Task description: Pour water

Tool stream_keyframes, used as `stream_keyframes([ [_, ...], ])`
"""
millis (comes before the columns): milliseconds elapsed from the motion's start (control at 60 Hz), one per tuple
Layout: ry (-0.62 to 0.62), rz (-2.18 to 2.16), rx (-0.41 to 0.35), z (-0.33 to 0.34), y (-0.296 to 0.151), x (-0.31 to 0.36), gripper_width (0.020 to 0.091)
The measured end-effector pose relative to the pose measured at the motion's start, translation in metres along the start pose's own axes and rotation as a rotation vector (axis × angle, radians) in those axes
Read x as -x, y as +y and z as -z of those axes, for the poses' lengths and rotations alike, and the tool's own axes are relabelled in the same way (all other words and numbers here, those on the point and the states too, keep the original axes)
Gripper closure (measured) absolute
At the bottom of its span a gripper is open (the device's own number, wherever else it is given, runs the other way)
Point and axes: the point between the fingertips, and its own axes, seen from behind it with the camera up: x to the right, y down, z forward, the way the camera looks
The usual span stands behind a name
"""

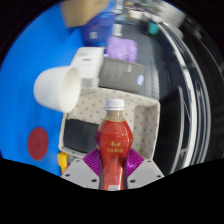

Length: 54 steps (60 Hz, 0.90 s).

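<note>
Claw (112, 165) clamped on capped red bottle (113, 145), held upright below tilted white cup (59, 87); cap unremoved, pouring likely not begun.

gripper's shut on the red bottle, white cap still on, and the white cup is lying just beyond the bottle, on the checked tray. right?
One thing is off: the bottle has its white cap on and is held between the gripper fingers, but the white cup is not on the checked tray. The gripper view shows it tilted on its side beside the tray, over the blue surface.
</note>
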Motion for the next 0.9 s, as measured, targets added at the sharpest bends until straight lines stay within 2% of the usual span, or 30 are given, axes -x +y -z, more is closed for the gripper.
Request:
stream_keyframes([
  [200, -0.023, -0.664, 0.007, 0.010, 0.014, -0.014, 0.0829],
  [433, -0.196, -1.480, -0.003, 0.006, 0.025, 0.004, 0.0829],
  [517, -0.240, -1.603, -0.013, 0.004, 0.022, 0.016, 0.0830],
  [533, -0.218, -1.617, 0.015, 0.007, 0.011, 0.019, 0.0829],
  [650, -0.272, -1.679, 0.000, 0.003, 0.010, 0.040, 0.0828],
  [767, -0.296, -1.691, 0.022, 0.002, 0.000, 0.071, 0.0829],
  [783, -0.306, -1.687, 0.028, 0.003, -0.001, 0.078, 0.0775],
  [800, -0.288, -1.687, 0.010, 0.004, -0.002, 0.075, 0.0772],
  [817, -0.269, -1.680, 0.000, 0.004, -0.001, 0.073, 0.0820],
  [900, -0.254, -1.665, 0.007, 0.006, 0.000, 0.075, 0.0821],
])
